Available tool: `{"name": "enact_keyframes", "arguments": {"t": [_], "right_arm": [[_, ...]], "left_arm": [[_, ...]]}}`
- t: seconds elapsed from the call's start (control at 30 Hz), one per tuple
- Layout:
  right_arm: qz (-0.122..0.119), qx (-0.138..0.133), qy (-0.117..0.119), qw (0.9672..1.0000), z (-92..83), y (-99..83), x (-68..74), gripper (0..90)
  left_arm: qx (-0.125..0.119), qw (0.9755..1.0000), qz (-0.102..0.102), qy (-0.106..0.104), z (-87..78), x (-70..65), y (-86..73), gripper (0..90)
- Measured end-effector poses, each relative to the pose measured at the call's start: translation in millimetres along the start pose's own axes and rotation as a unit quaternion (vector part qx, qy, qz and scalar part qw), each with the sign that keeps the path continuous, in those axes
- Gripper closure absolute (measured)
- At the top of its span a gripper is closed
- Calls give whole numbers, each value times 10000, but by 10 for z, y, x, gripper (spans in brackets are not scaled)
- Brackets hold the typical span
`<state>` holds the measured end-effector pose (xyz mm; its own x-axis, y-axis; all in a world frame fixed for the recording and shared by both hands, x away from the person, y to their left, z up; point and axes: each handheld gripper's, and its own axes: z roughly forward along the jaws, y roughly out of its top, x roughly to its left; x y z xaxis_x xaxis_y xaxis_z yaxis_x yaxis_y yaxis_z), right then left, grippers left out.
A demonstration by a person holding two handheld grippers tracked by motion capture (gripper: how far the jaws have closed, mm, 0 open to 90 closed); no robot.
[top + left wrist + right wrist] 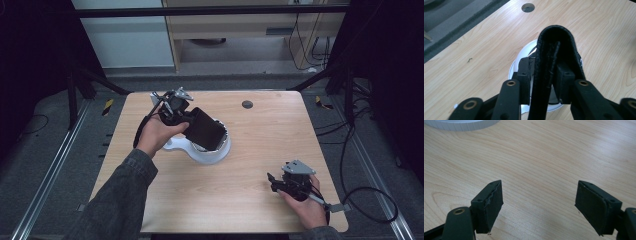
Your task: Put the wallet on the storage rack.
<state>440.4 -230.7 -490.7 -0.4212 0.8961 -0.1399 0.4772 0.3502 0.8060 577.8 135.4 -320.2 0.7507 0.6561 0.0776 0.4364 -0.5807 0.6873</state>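
A black folded leather case [206,129] is tilted over a white round bowl-like appliance [212,156] at the table's middle left. My left gripper [192,120] is shut on the case. In the left gripper view the case [554,45] stands between the pads, its rounded fold pointing away, with the appliance's white rim [514,68] below it. Whether the case's lower edge rests on the rim, I cannot tell. My right gripper [272,182] is near the front right corner with its jaws open. In the right gripper view nothing but bare wood lies between the fingers of that gripper [539,202].
A round cable hole [247,104] sits in the wooden table [270,145] toward the back; it is also in the left gripper view [528,7]. Part of the appliance's white edge [461,125] is at the top left. Cables trail off the table's right side.
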Motion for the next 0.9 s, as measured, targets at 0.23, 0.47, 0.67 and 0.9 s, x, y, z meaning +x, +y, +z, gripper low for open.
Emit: {"name": "enact_keyframes", "arguments": {"t": [0.23,0.47,0.67,0.9], "right_arm": [[27,21,26,10000,-1,-3,-3,221],[0,65,34,10000,7,-2,13,219],[-11,81,39,10000,13,-6,17,219],[-12,98,52,9999,15,-6,25,219]], "left_arm": [[-32,10000,16,33,-41,26,-29,607],[-200,9998,41,76,-175,64,-83,578],[-386,9992,20,96,-325,72,-108,587],[-415,9990,63,119,-400,87,-107,604]]}}
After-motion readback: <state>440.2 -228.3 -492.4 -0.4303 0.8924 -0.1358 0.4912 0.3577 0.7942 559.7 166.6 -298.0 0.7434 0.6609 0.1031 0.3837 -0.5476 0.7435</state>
